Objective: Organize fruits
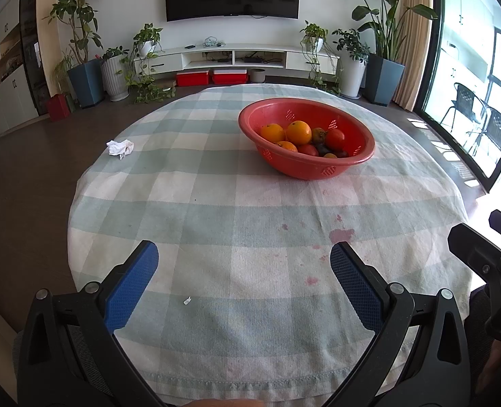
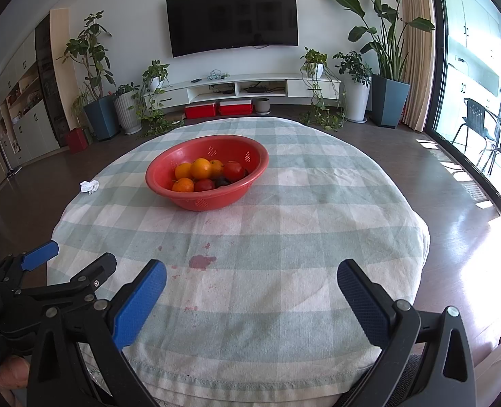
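Round desk (image 1: 216, 203) covered by a pale green-and-white checked cloth (image 2: 301, 237); the cloth carries reddish stains (image 2: 201, 261) on the near half, between the bowl and the grippers. Red perforated bowl (image 1: 284, 166) sits on the far half of the desk, right of centre in the left wrist view, left of centre in the right wrist view. The fruits lie in the bowl, piled together and touching: several oranges (image 1: 299, 132), red round fruits (image 1: 335, 138) beside them, and a few dark ones (image 2: 222, 181) low in the pile whose kind cannot be told. Left gripper (image 1: 243, 261) is held over the near edge of the desk, blue-padded fingers (image 1: 133, 285) spread wide, nothing between them; well apart from the bowl. Right gripper (image 2: 252, 278) is held alongside it, also at the near edge, fingers (image 2: 140, 303) spread wide and empty. Each gripper shows at the margin of the other's view. Crumpled white tissue (image 1: 120, 147) lies near the left edge of the desk, well apart from the bowl. Small white scrap (image 1: 186, 301) on the cloth just ahead of the left gripper.
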Demonstrator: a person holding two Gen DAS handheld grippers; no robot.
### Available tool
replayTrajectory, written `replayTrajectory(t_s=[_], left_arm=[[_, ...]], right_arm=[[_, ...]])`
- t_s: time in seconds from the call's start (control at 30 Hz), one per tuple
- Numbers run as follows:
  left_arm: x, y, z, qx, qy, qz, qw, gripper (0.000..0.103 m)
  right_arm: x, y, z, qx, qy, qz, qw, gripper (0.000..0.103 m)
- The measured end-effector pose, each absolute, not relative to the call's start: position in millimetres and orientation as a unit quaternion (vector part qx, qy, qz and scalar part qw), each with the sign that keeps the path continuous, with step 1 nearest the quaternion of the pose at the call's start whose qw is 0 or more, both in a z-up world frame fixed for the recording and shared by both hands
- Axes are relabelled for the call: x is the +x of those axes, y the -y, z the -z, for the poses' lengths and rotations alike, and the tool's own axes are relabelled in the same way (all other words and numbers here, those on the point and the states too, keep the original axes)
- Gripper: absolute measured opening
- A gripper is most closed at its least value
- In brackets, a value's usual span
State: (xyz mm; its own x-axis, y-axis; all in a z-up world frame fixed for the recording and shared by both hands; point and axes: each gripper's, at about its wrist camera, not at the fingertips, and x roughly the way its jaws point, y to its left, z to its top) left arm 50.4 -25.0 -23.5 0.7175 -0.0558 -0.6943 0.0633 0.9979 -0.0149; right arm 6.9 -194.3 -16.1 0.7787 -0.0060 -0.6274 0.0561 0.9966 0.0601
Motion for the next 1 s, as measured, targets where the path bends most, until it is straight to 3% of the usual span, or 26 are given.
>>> replayTrajectory(t_s=[1.0], left_arm=[[49.4, 24.9, 26.4, 0.005, -0.377, 0.032, 0.926, 0.103]], right_arm=[[7.2, 194.6, 14.8, 0.038, -0.333, 0.017, 0.942, 0.103]])
